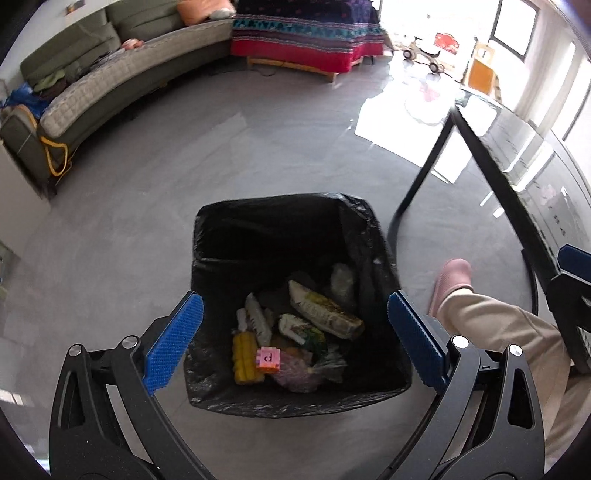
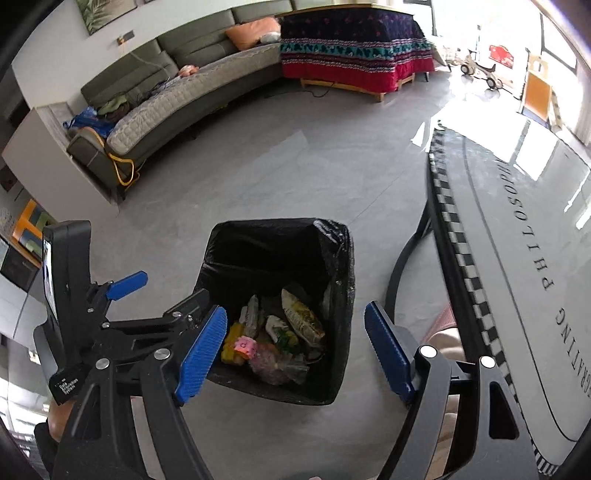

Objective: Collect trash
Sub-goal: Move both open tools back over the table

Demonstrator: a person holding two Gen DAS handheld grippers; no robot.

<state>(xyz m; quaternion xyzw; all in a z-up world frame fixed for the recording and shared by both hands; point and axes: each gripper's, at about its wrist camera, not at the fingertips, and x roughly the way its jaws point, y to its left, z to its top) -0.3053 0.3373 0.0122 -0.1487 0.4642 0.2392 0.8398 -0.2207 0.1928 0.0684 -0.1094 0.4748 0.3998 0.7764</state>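
Note:
A bin lined with a black bag (image 1: 258, 229) stands on the grey floor, also seen in the right wrist view (image 2: 277, 232). Inside lie a snack wrapper (image 1: 325, 310), a yellow piece (image 1: 243, 354), a pink block (image 1: 269, 358) and a crumpled clear bag (image 1: 295, 376). My left gripper (image 1: 294, 301) hangs above the bin's near side, open, with nothing between its blue pads. My right gripper (image 2: 295, 310) hovers over the same bin, open and empty too. The left gripper (image 2: 162, 291) shows at the left of the right wrist view.
A glossy table (image 2: 517, 258) with a black leg (image 1: 424, 173) runs along the right of the bin. A person's beige trouser leg and pink slipper (image 1: 452, 277) stand beside the bin. A green sofa (image 1: 110, 81) and a patterned cover (image 1: 303, 33) lie far behind.

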